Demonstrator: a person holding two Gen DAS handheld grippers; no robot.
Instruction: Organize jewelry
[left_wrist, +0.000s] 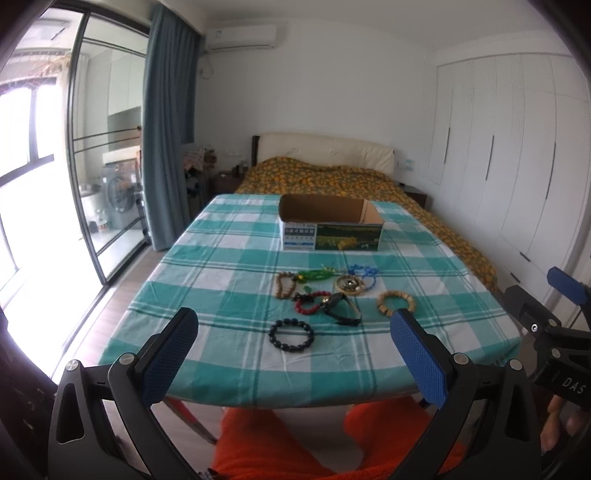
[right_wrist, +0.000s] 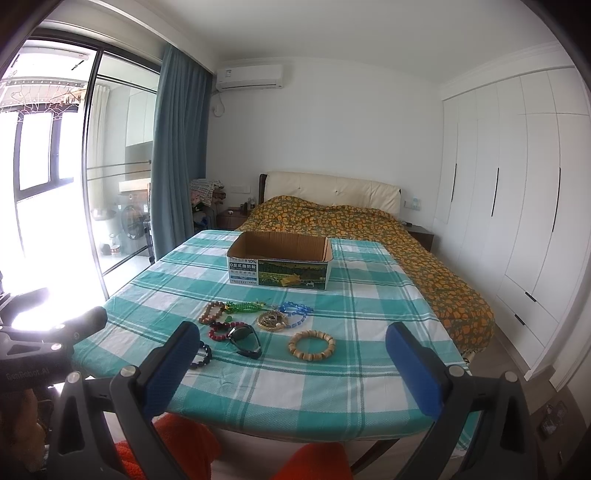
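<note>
Nothing boxed yet: cardboard box (right_wrist: 279, 263) at frame centre apparently empty, bracelets (right_wrist: 258, 326) clustered below it on the checked tablecloth (right_wrist: 332, 380). Left gripper (left_wrist: 293, 326) and right gripper (right_wrist: 291, 341) both spread wide, holding nothing. Everything left to do.

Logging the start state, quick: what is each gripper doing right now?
Left gripper: open, holding nothing, short of the jewelry.
Right gripper: open, holding nothing, also short of the jewelry.
</note>
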